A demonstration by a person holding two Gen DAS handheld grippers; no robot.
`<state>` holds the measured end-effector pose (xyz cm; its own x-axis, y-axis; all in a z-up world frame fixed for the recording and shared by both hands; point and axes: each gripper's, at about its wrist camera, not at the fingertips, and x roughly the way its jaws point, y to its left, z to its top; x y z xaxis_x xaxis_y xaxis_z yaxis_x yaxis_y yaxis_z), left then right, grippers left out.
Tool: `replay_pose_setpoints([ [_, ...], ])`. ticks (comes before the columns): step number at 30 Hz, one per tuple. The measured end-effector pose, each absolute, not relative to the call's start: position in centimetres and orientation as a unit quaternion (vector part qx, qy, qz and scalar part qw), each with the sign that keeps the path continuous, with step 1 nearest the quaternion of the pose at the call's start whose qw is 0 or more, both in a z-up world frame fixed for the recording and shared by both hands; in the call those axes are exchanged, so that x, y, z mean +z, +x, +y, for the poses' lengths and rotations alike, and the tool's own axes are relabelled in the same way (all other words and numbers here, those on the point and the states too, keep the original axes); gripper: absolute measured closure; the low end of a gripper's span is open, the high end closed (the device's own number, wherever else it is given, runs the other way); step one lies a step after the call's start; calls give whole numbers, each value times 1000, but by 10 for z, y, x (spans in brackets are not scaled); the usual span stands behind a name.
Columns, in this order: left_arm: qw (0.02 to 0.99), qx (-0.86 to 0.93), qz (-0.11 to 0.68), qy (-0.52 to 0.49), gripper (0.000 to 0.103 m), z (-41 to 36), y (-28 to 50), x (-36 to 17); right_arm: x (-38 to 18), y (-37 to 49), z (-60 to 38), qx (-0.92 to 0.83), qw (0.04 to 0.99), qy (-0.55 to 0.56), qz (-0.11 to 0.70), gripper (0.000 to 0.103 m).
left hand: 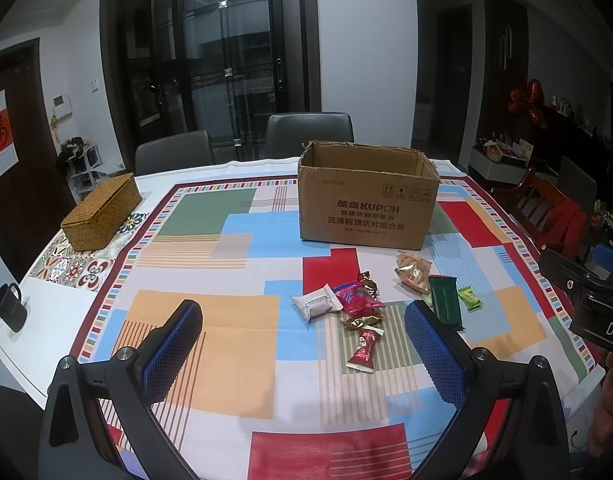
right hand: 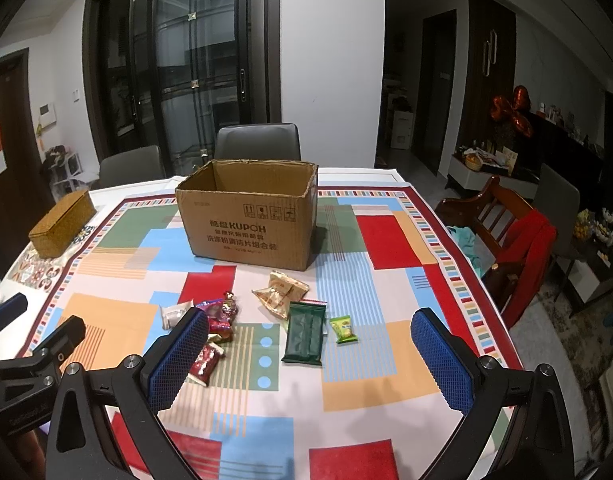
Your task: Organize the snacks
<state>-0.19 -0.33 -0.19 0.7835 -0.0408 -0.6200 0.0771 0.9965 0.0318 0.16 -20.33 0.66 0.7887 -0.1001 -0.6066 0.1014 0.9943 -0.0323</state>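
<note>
An open cardboard box (left hand: 368,210) (right hand: 250,220) stands on the patterned tablecloth. In front of it lie several snacks: a gold pack (left hand: 413,272) (right hand: 282,290), a dark green pack (left hand: 446,302) (right hand: 305,334), a small light green pack (left hand: 469,298) (right hand: 344,329), a white pack (left hand: 316,302) (right hand: 174,315), a pink pack (left hand: 356,298) (right hand: 220,316) and a red candy (left hand: 364,350) (right hand: 204,363). My left gripper (left hand: 302,344) is open and empty, held above the table before the snacks. My right gripper (right hand: 310,356) is open and empty, the green packs between its fingers in view.
A woven basket box (left hand: 102,210) (right hand: 62,224) sits at the table's far left. A dark mug (left hand: 9,307) stands at the left edge. Grey chairs (left hand: 308,134) stand behind the table; a wooden chair with red cloth (right hand: 514,240) stands right.
</note>
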Motion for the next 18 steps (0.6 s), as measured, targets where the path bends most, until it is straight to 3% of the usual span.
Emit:
replay_pose_setpoints([
  [18, 944, -36, 326, 35, 0, -10, -1, 0, -5, 2, -205, -57, 945, 5, 323, 0],
])
